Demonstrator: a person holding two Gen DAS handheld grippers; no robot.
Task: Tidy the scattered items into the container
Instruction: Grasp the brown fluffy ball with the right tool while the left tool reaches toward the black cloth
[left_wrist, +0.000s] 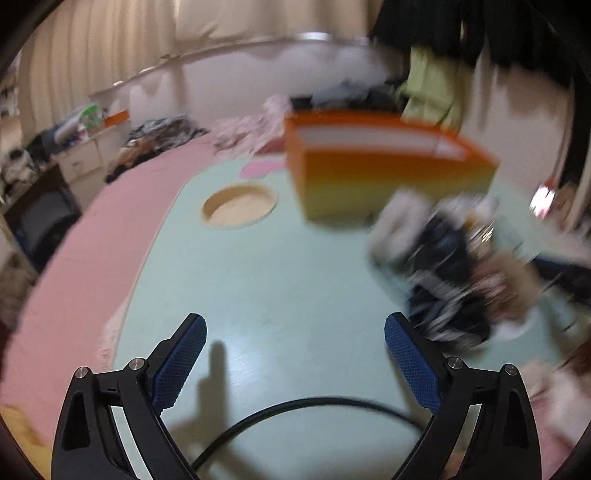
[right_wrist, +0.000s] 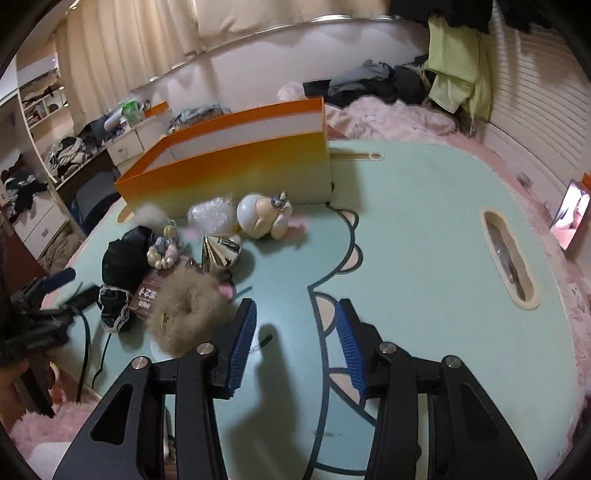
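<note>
In the right wrist view, the left gripper (right_wrist: 55, 291) is showing at the left edge as a dark blur, so its jaws are readable only in its own view. Just right of it, the scattered items are lying in a cluster at centre left: a black bundle (right_wrist: 123, 254), a dark packet (right_wrist: 147, 295) bearing pale characters (too small to read), a tan fur puff (right_wrist: 188, 314), a small figure set (right_wrist: 166, 247), a gold cone (right_wrist: 221, 251) with its tip pointing toward the frame bottom, a bubble-wrap wad (right_wrist: 210, 214) and a pale round-headed figure (right_wrist: 262, 218).

Behind them, the orange container (right_wrist: 229, 170) is standing upright on the mint table (right_wrist: 424, 258), its long axis running from centre left up toward upper centre. Only white inner walls are showing; the contents cannot be judged.

At lower centre, the right gripper (right_wrist: 295, 321) is hanging with jaws partly apart, nothing between them.

In the left wrist view, the left gripper (left_wrist: 295, 334) is spreading its jaws wide, empty, over bare table.
</note>
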